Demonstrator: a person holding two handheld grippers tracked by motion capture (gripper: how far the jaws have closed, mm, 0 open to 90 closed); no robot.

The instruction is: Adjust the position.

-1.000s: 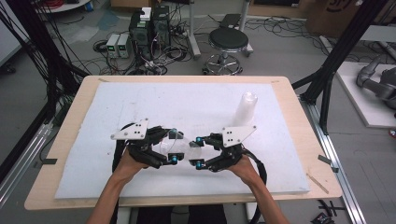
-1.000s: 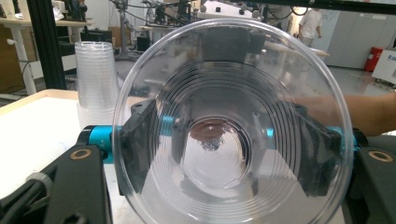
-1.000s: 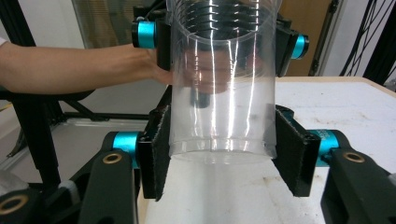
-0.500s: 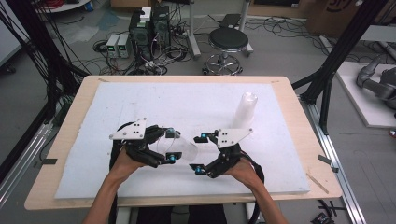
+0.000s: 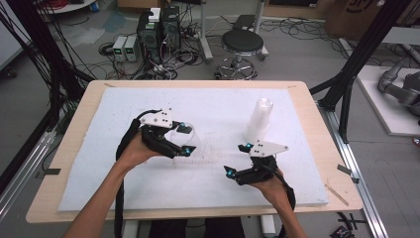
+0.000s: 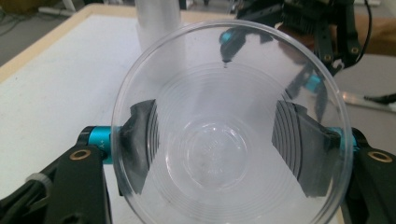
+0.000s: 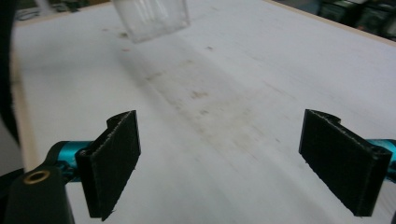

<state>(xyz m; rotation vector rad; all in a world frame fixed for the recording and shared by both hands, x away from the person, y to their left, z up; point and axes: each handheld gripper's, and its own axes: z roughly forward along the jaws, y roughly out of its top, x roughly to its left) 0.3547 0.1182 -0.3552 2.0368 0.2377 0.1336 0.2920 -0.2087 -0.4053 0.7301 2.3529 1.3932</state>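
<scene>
Two grippers that met over the middle of the desk (image 5: 74, 148) a second ago now stand well apart, and that tells me the cup has been pulled free. On the left, my left gripper (image 5: 184, 139) has drawn away toward its own side with the cup (image 5: 182, 136) in it; its own view looks straight into the cup's mouth, with the black pads pressed on the clear wall from both sides, so the jaws are clamped on the cup and it rides clear of the foam. In the middle the white sheet lies bare between the hands. On the right, my right gripper (image 5: 236, 159) has backed toward the near edge and its jaws have just swung wide; its own view shows the two pads far apart with nothing between them, just stained foam. Beyond it, toward the far right, the stack (image 5: 259, 120) of clear cups stands upright. I judge the separating step done: one cup is off, held on the left alone, and the right is free for the stack.
</scene>
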